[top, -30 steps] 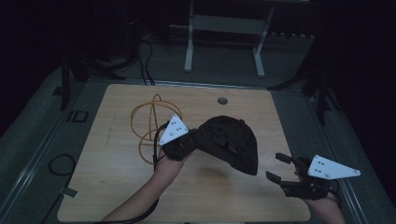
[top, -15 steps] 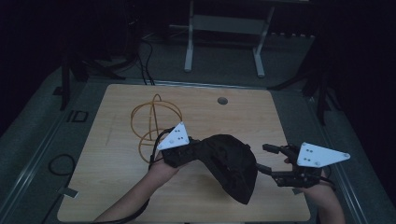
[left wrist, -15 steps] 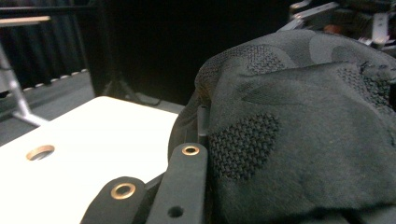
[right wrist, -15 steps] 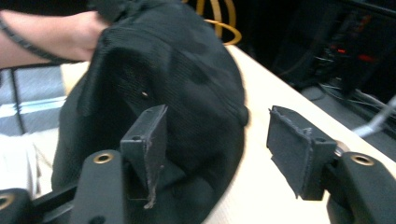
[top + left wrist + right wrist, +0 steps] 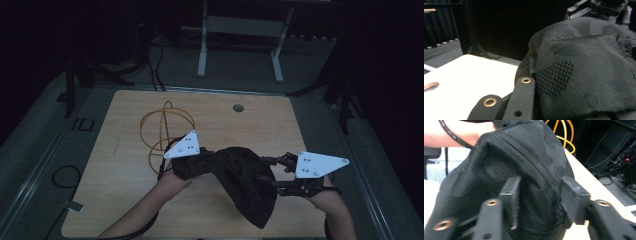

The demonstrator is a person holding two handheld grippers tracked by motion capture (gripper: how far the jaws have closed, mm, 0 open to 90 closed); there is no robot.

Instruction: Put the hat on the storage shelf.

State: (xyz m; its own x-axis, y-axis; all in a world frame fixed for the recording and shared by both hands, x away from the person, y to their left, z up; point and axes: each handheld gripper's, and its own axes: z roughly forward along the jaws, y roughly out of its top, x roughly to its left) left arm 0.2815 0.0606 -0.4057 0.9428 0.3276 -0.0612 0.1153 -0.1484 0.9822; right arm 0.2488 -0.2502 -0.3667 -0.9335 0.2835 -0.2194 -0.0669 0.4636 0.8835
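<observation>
A black mesh cloth (image 5: 245, 185) hangs in a bunch above the front of the wooden table (image 5: 125, 200). My left gripper (image 5: 209, 163) is shut on the cloth's left end; in the left gripper view the cloth (image 5: 584, 70) drapes over the jaws, with one finger (image 5: 524, 95) showing. My right gripper (image 5: 270, 173) comes in from the right at the cloth's side. In the right gripper view its jaws (image 5: 540, 192) have just been closing and stand either side of a fold of the cloth (image 5: 524, 152), pads apart from it.
A coil of orange cable (image 5: 162, 130) lies on the table behind the left gripper, also in the right gripper view (image 5: 564, 135). A round hole (image 5: 238, 107) sits near the table's far edge. A white stand (image 5: 240, 30) is on the floor beyond.
My right gripper has moved left and up to the cloth, with its jaws narrower. The cloth has been stretched and now hangs lower at the front. The left gripper has stayed put.
</observation>
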